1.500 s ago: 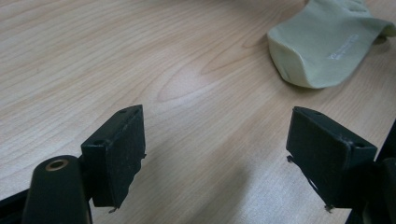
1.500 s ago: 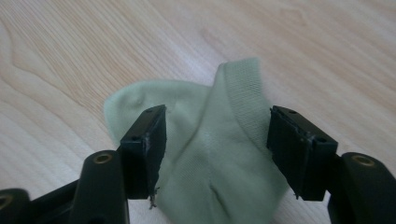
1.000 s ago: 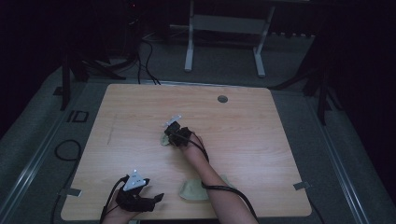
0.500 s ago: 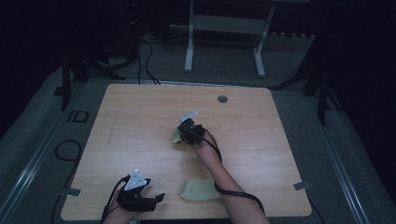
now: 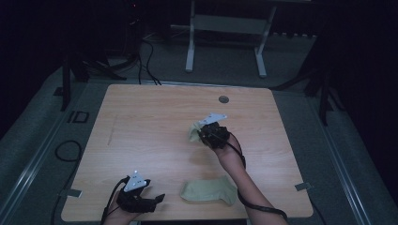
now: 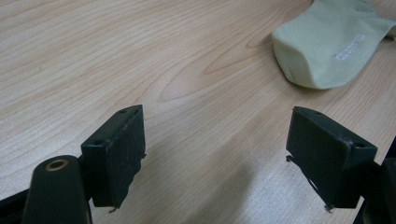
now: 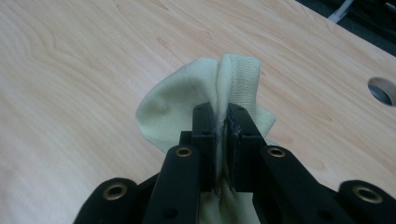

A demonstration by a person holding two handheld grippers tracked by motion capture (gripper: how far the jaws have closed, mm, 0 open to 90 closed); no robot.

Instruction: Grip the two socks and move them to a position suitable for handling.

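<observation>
Right tongs [image 7: 223,126]: clamped on a pale green sock [image 7: 187,102], held above mid-bench.
Left tongs [image 6: 219,154]: spread wide, holding nothing, at the near edge.
Second sock [image 5: 210,191]: flat, near edge.
Bench [image 5: 155,122]: light wood, round hole [image 5: 224,99] at back.
Room: dark, grey floor [image 5: 42,154], cables [image 5: 145,51], metal stand [image 5: 225,28] behind.

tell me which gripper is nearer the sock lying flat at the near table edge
Left. The left gripper rests open just beside the flat sock, jaws facing it. The right gripper is lifted farther up the table, shut on the other sock.
</observation>
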